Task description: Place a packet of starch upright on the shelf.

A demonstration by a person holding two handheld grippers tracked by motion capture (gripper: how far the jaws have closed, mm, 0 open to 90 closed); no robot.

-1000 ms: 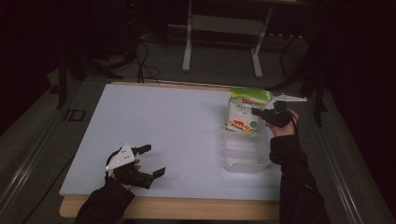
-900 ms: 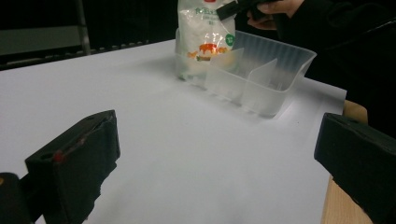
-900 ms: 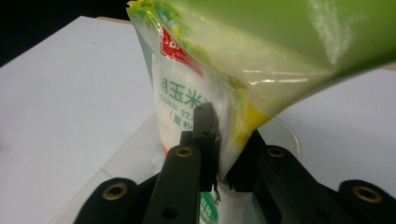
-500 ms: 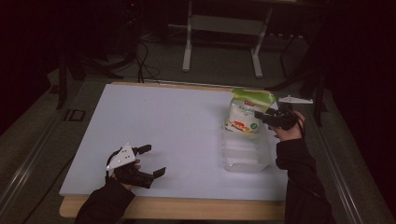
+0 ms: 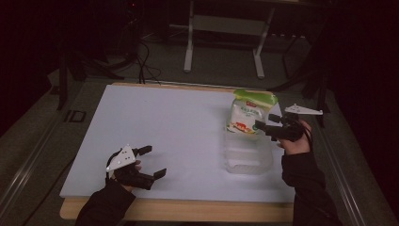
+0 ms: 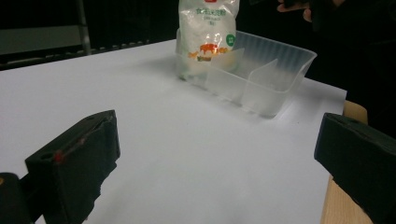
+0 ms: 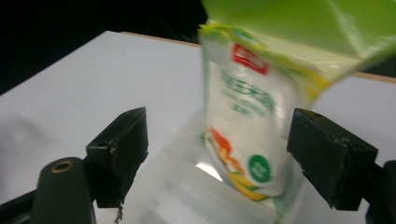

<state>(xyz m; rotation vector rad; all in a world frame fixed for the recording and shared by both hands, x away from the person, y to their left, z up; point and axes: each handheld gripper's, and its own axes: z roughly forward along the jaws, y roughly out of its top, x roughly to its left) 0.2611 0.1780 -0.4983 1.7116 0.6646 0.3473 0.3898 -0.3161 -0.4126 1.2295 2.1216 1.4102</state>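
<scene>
We see a white table (image 5: 179,132) with a clear divided tray (image 5: 247,157) near its right edge. A white-and-green pouch (image 5: 247,113) stands upright in the tray's far compartment. Our right gripper (image 5: 263,127) hovers beside the pouch, jaws apart and touching nothing. Our left gripper (image 5: 153,162) rests low at the near left, jaws spread wide and empty.

White pouch (image 5: 246,115), green top, red label, orange-green print: upright, standing in far end compartment of clear plastic divided tray (image 5: 248,157). Tray on white table, right side, near front edge; near compartments look empty.
</scene>
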